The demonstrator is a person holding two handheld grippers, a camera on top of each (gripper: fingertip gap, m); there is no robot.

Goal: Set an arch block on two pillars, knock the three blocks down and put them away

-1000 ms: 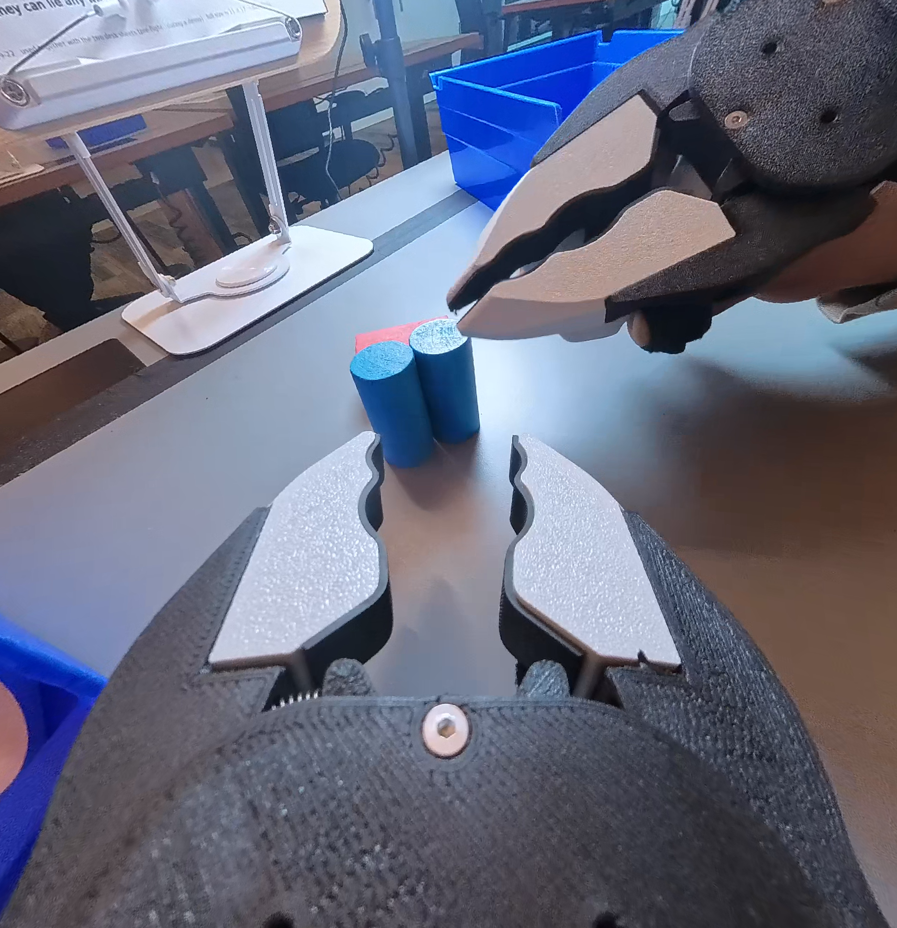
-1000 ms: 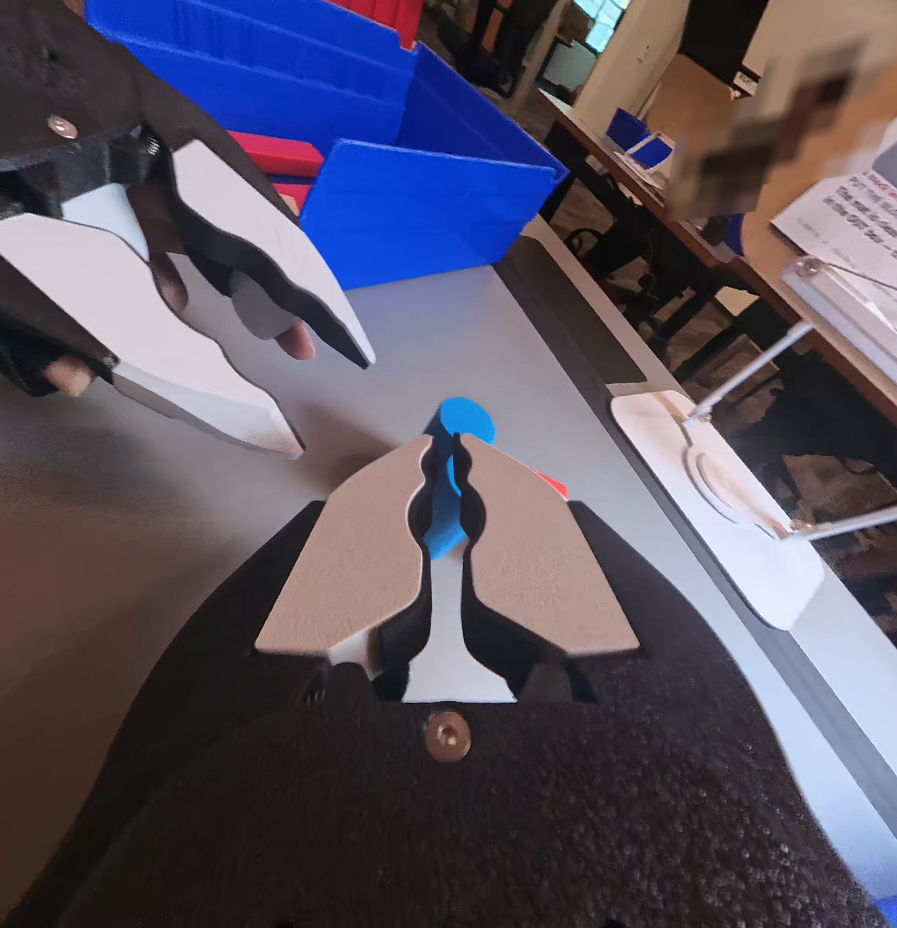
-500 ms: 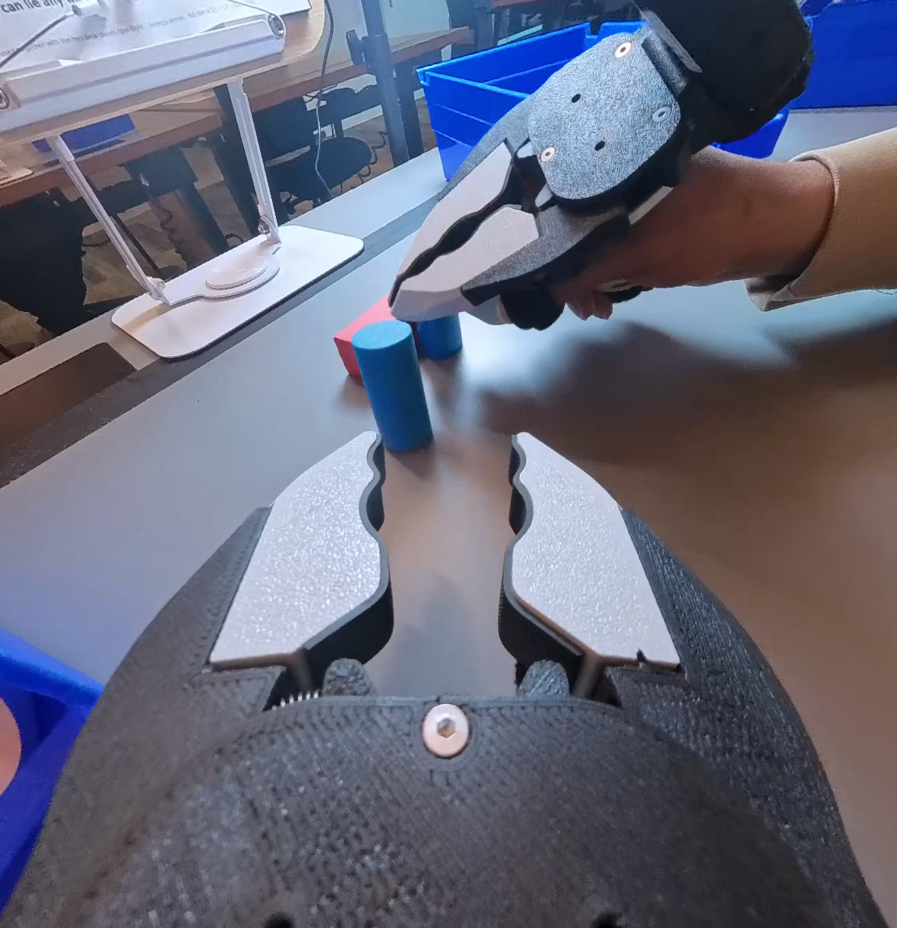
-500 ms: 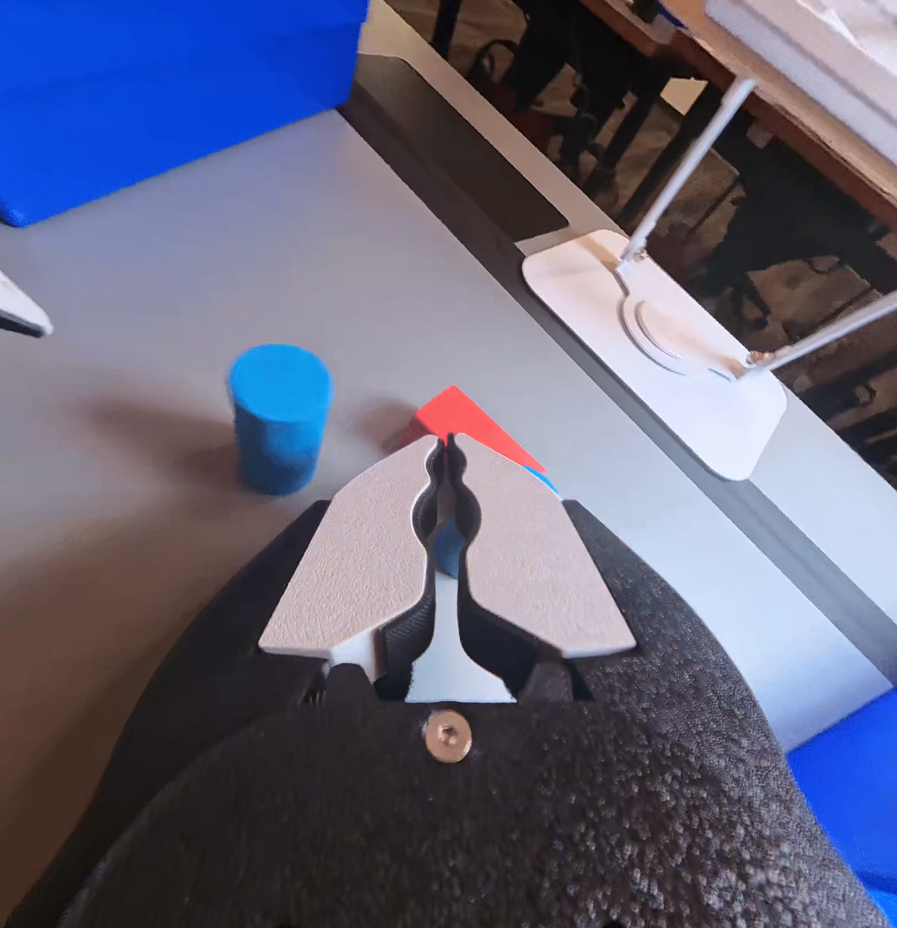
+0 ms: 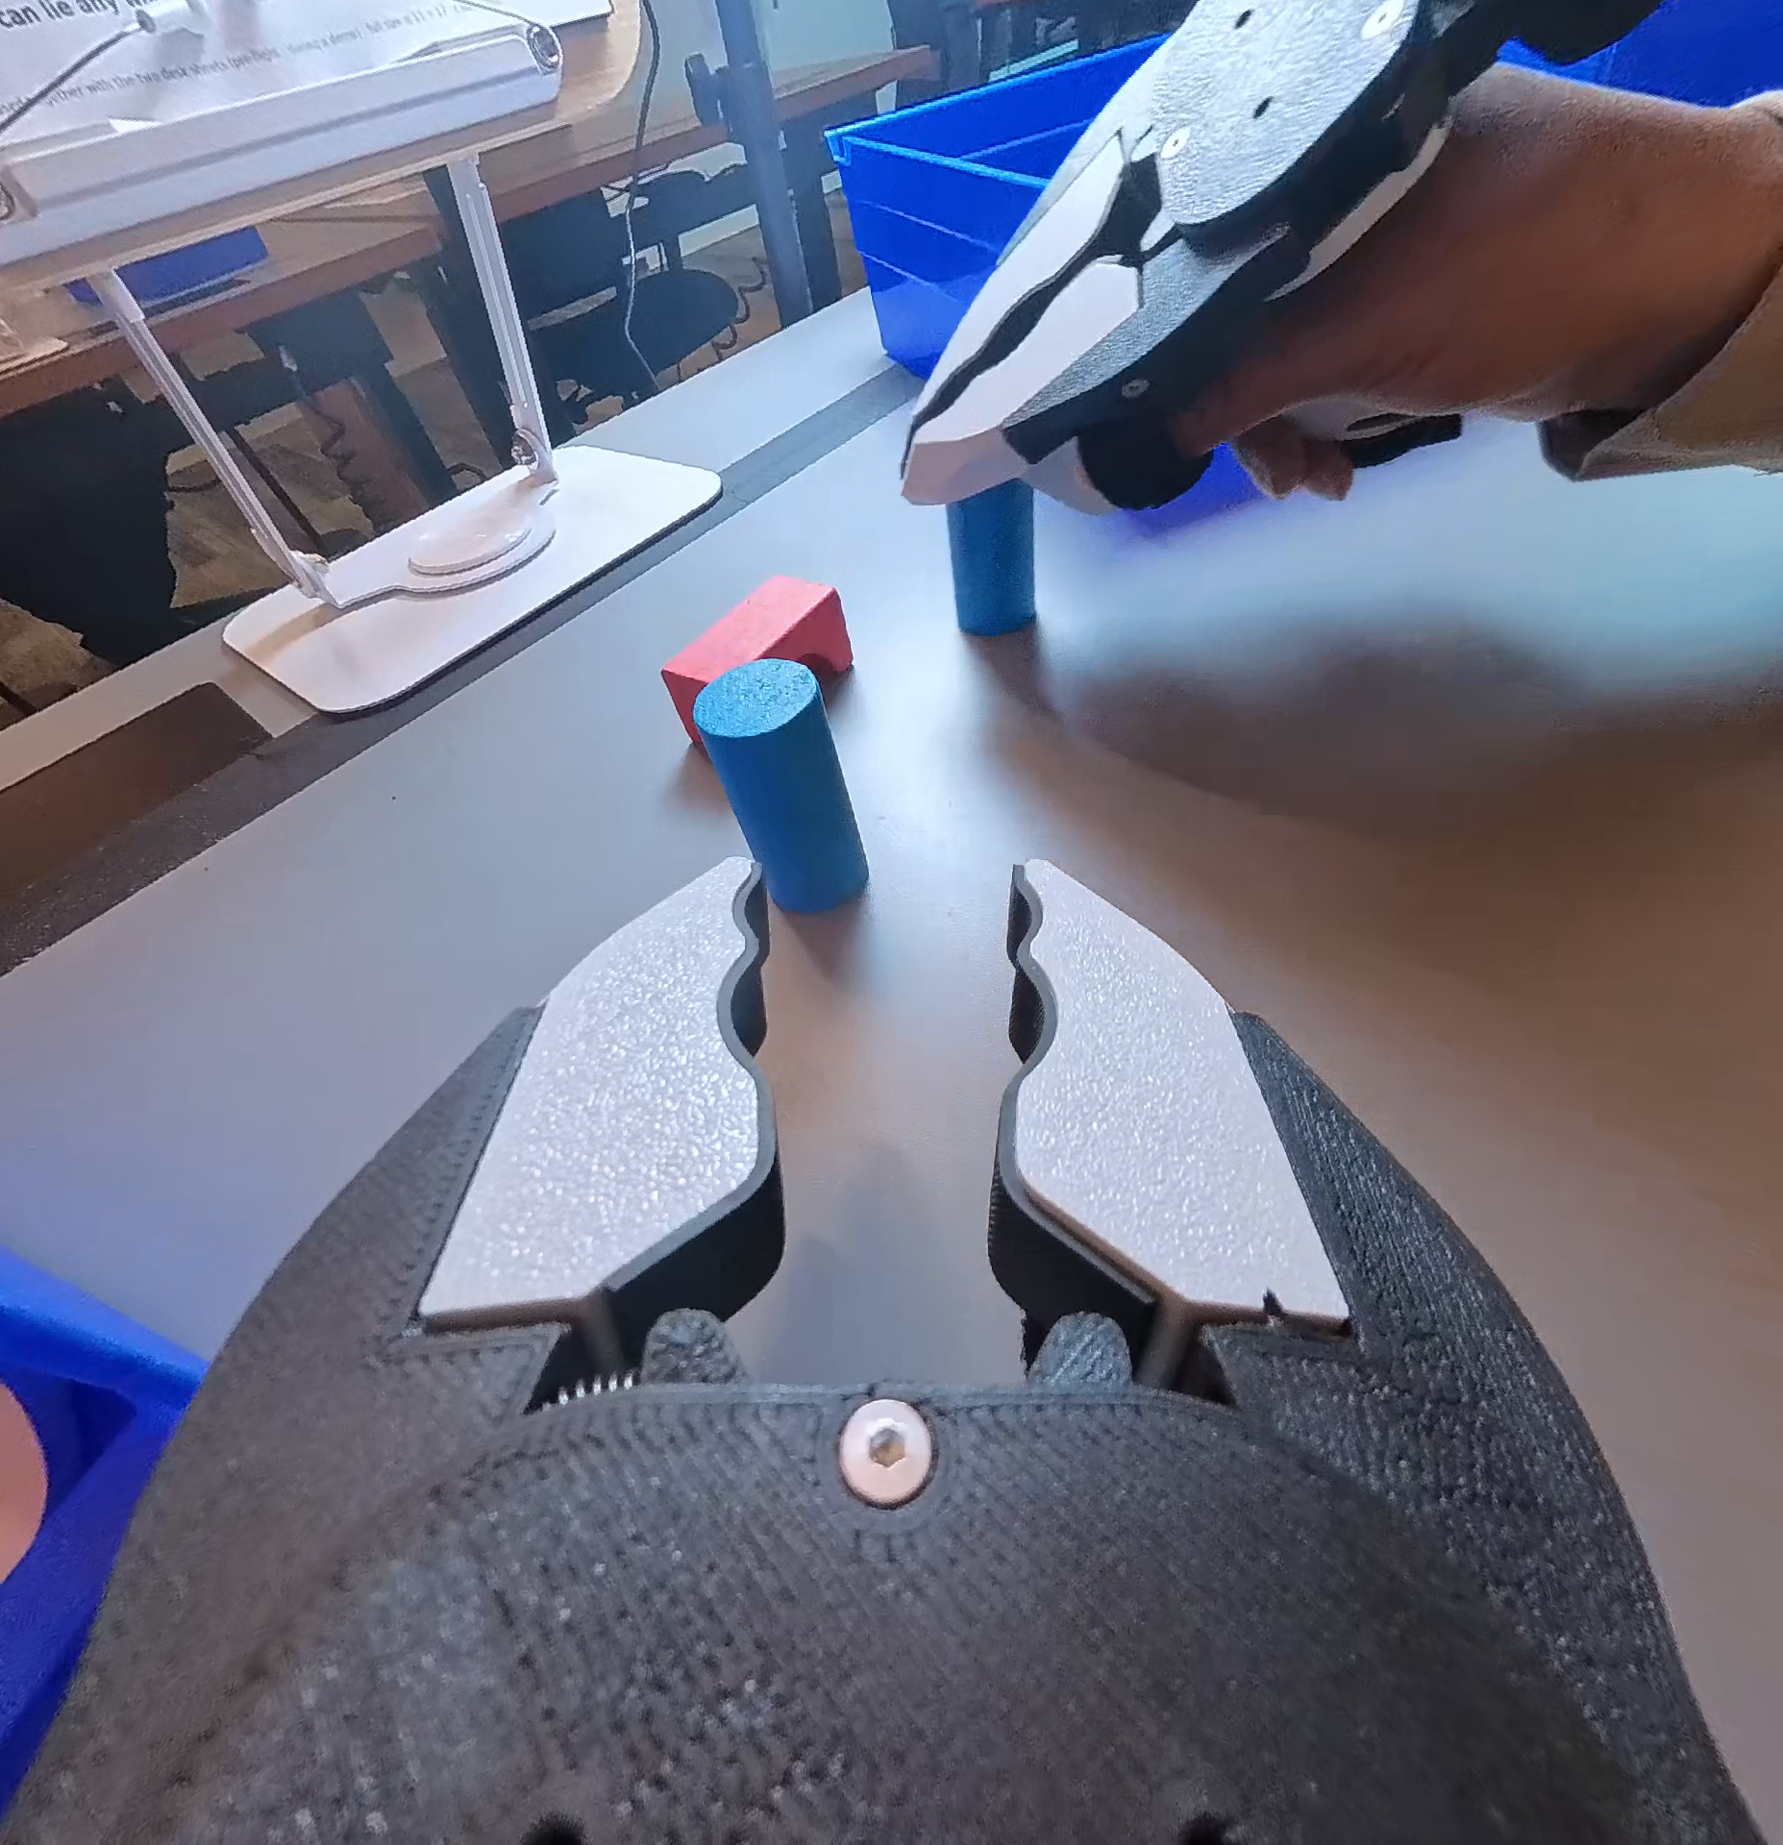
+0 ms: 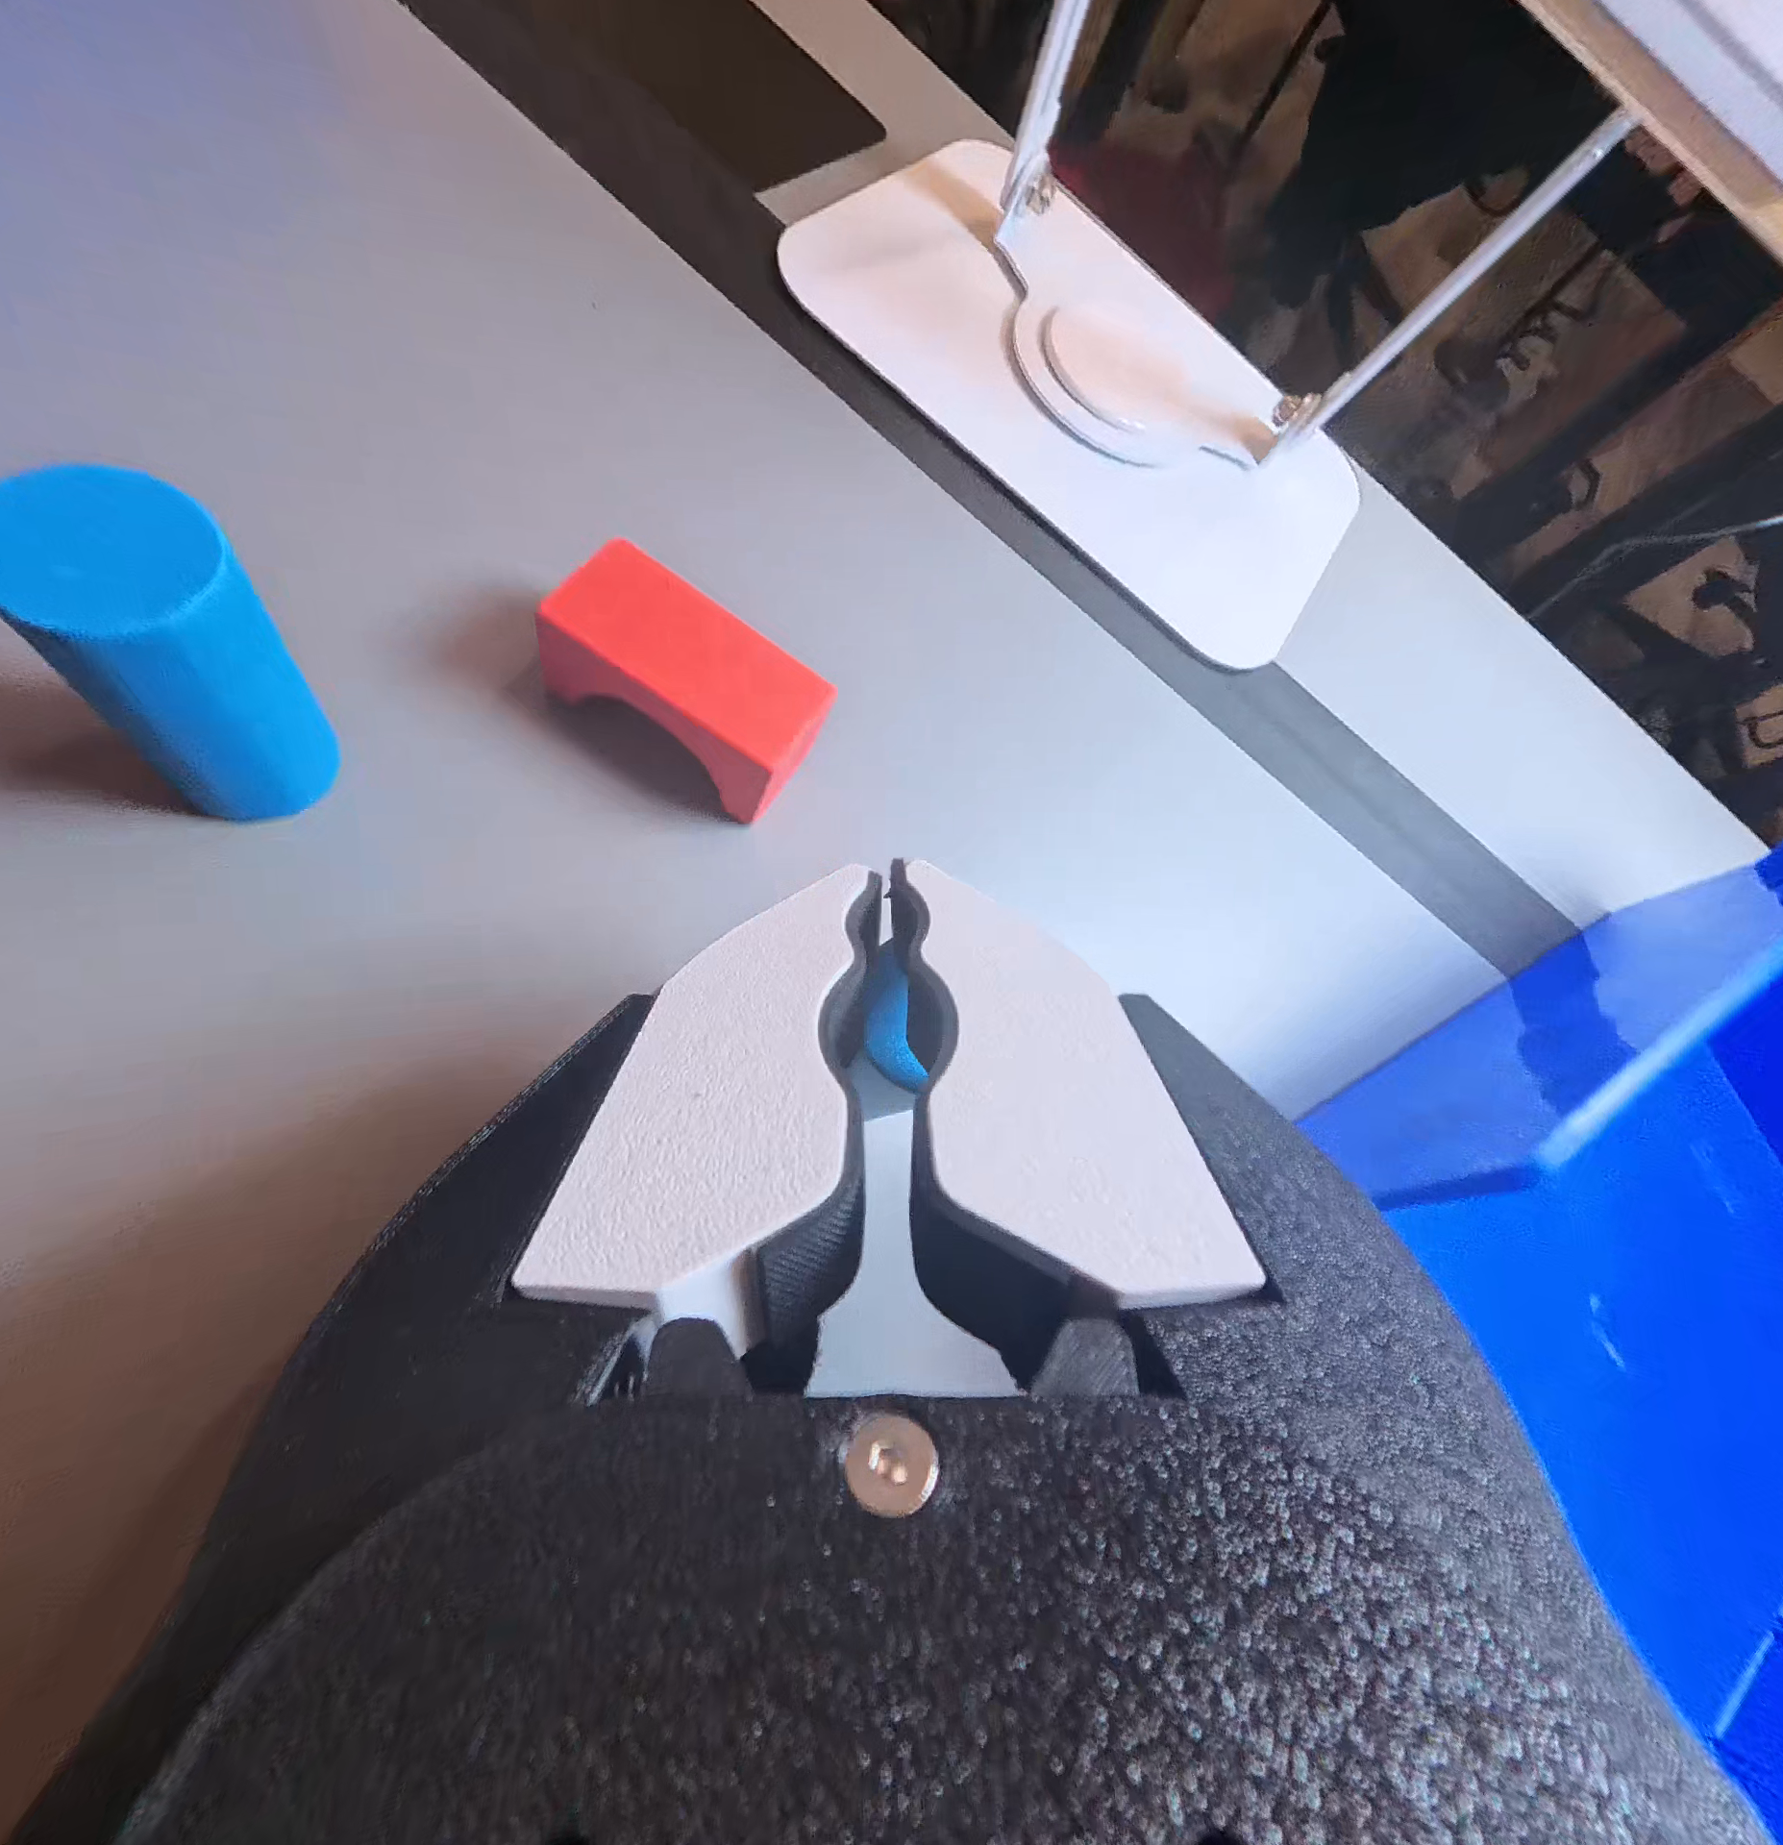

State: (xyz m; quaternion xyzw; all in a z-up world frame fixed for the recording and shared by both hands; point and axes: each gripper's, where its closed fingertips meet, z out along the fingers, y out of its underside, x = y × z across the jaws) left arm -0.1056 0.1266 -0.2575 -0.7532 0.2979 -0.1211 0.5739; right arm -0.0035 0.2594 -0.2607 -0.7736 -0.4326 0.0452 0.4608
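1. Now the right claw (image 5: 942,469) has its jaws pressed together on the top of one blue pillar (image 5: 989,564); in the right wrist view only a blue sliver (image 6: 892,1028) of this pillar shows between the jaws. Whether its base touches the grey surface (image 5: 1267,899) or hangs just above it, the pictures do not tell.
2. The left claw (image 5: 882,879) is apart and holds nothing. The second blue pillar (image 5: 782,789) stands upright just ahead of it, a little toward its left finger.
3. The red arch block (image 5: 762,639) lies on the surface with its opening downward, just behind the second pillar and between the two pillars. In the right wrist view its long axis (image 6: 682,674) runs slantwise, ahead and left of the right claw.
4. The deciding relation is probably the gap between the pillars: it looks wider than the arch, so the held pillar must likely stand nearer.
5. The left claw is nearer to the free pillar; the arch lies between both claws.
6. A blue bin (image 5: 927,230) stands behind, for putting the blocks away.
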